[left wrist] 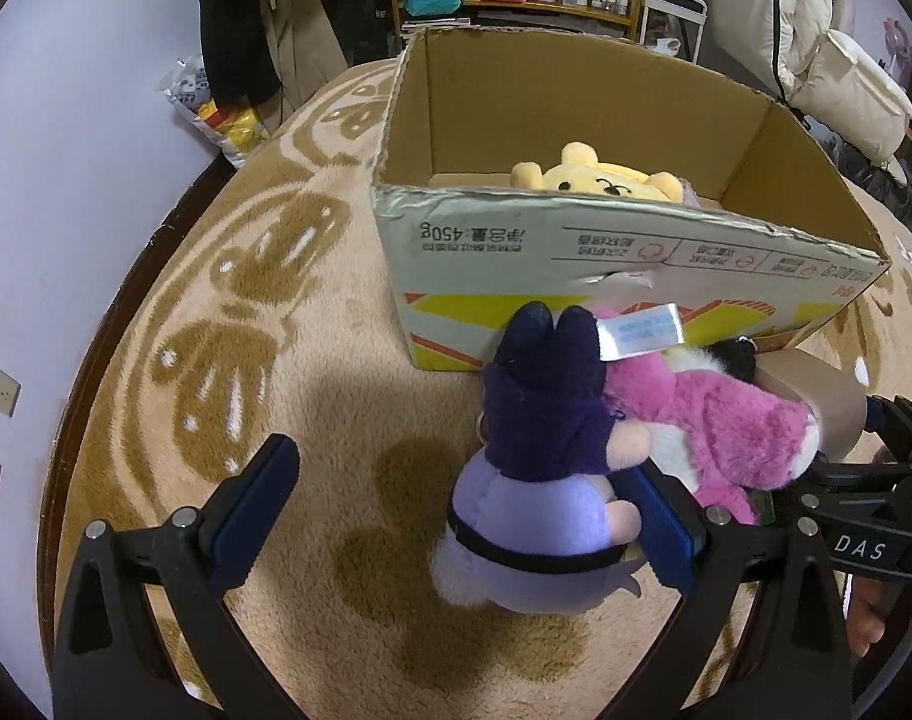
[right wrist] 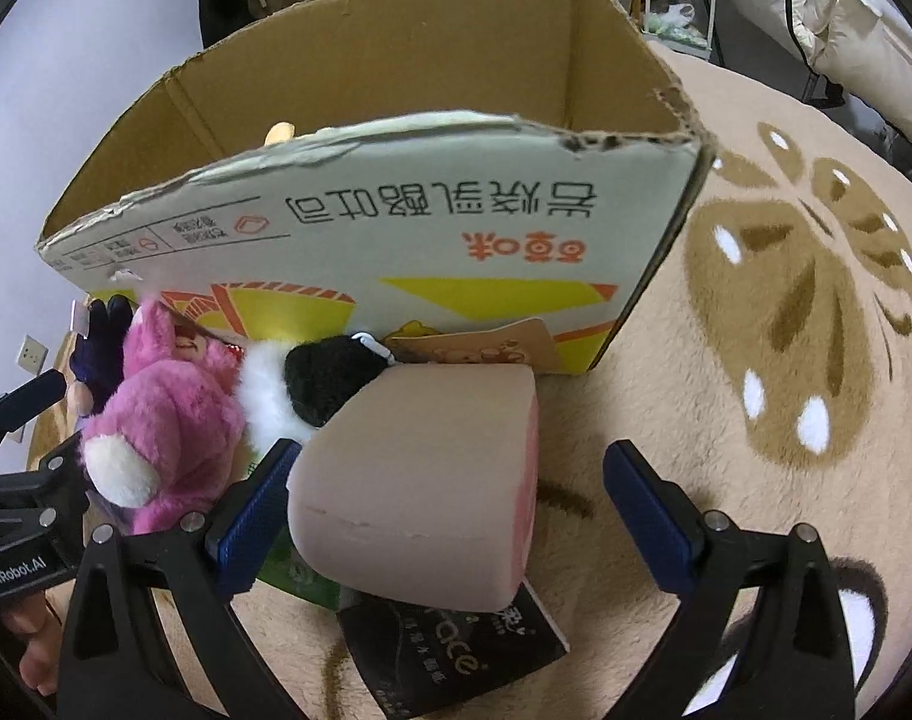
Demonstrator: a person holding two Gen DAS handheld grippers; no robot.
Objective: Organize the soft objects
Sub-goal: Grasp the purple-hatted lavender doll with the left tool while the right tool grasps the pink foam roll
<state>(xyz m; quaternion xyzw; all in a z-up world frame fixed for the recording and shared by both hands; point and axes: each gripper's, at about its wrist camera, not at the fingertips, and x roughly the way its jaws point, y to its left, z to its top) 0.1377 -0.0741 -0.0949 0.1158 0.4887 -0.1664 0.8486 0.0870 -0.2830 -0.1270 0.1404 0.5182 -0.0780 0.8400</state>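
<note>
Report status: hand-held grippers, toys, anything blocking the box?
Left hand-held gripper open around purple plush. Right hand-held gripper open around pink foam block. Yellow bear already in cardboard box. Pink plush wedged between.

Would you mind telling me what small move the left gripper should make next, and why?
Probably close the left gripper on the purple plush: its fingers are open, the toy lies against the right finger, outside the cardboard box where a yellow bear already sits.

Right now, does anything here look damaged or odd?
Yes: the cardboard box has a ragged, torn top rim, a small tear in its front wall, and upside-down printing. A yellow bear plush lies inside.
</note>
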